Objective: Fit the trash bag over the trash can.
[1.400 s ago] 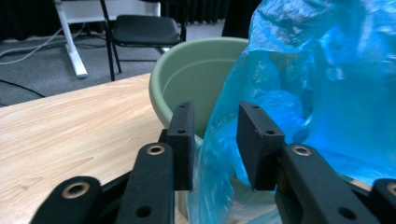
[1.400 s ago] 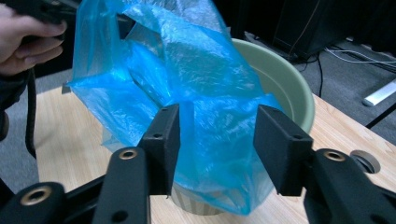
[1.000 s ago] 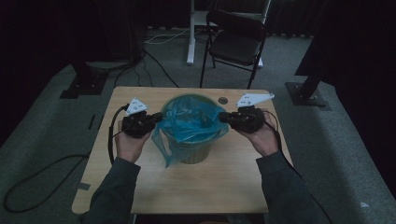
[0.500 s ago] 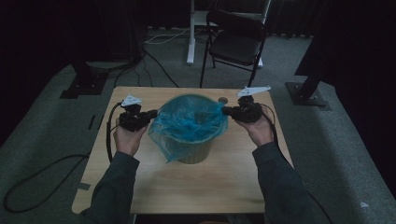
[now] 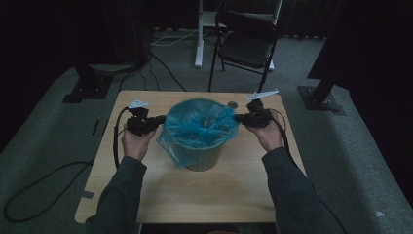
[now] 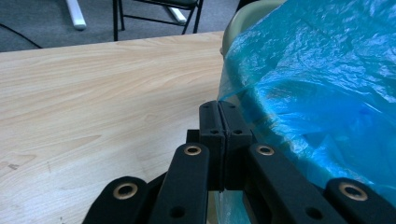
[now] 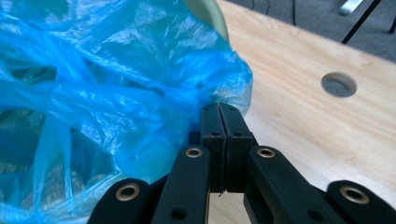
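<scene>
Left gripper [image 5: 159, 118]: clamped on the blue bag [image 5: 197, 127] edge, tensioning it outward.
Bag: draped over the bin [image 5: 202, 158] rim at mid-table [image 5: 146, 195], for lining.
Right gripper [image 5: 239, 117]: jaws just closed, pinching the opposite edge, spreading the mouth.

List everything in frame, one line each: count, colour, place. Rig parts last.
bin: 1, beige, centre of the table
bin bag: 1, blue, draped over the bin's rim and hanging down its left side
table: 1, light wood, with a round hole near its far edge
folding chair: 1, black, on the floor beyond the table
floor cables: several, black, on the grey carpet at left
left gripper: 1, black, fingers shut on the bag's left edge
right gripper: 1, black, fingers shut on the bag's right edge
hands and sleeves: 2, dark sleeves, coming in from the bottom
</scene>
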